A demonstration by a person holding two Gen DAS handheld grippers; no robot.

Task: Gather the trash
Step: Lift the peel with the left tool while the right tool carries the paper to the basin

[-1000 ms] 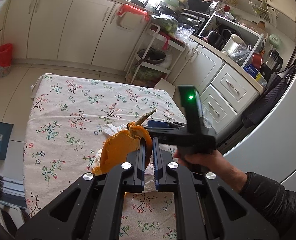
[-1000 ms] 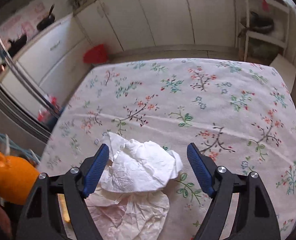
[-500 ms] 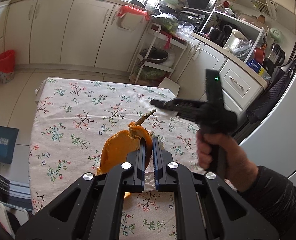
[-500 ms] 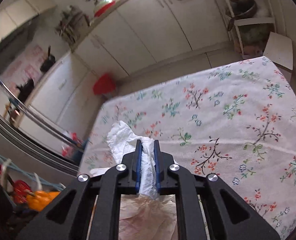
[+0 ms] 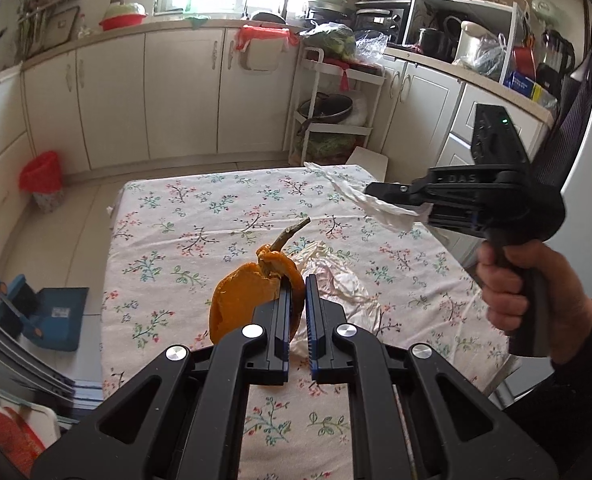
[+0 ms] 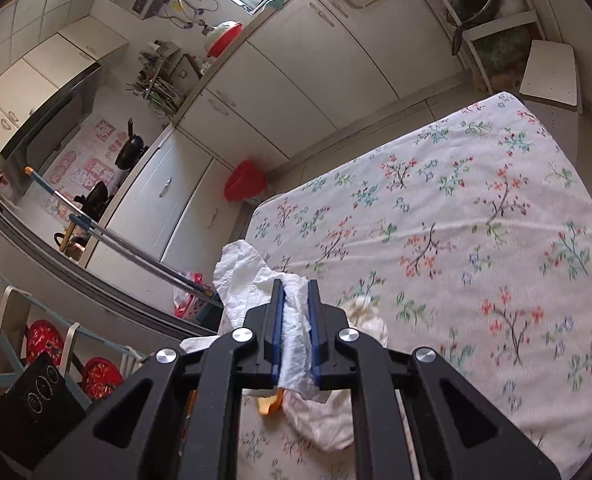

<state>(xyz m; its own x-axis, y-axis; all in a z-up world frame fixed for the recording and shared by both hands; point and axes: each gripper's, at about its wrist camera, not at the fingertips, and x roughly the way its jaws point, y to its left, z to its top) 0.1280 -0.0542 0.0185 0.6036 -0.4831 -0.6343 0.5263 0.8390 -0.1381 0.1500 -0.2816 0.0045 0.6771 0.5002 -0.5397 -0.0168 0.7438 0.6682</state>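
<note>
- The left gripper (image 5: 296,300) is clamped on the orange peel (image 5: 247,296), a curled piece of rind with a dry stem (image 5: 289,236) sticking up; it hangs above the near half of the table.
- The peel looks light and fairly stiff, but it could tear or slip if held by a thin edge; the thick fold beside the stem, where the jaws sit, seems the soundest hold.
- The right gripper (image 6: 296,320) is closed on a crumpled white tissue (image 6: 247,276), raised clear of the table toward its right side, with loose ends trailing from both sides of the jaws.
- The tissue is very light, soft and easily compressed; a pinch across the bunched middle should carry it, though a trailing end may snag or rip.
- 1 more piece of crumpled paper (image 5: 340,280) lies flat on the cloth, under and just beyond the left gripper; it looks thin and limp, so I judge a raised wrinkle the best place to grip.
- The table (image 5: 215,200) wears a white floral cloth, soft enough to be caught up with a low pinch.
- The room is a small kitchen: cream cabinets (image 5: 183,92) along the far wall, a wire rack (image 5: 336,112), and a red-lined bin (image 5: 41,180) on the floor well off to the left, the likely place for all this.
</note>
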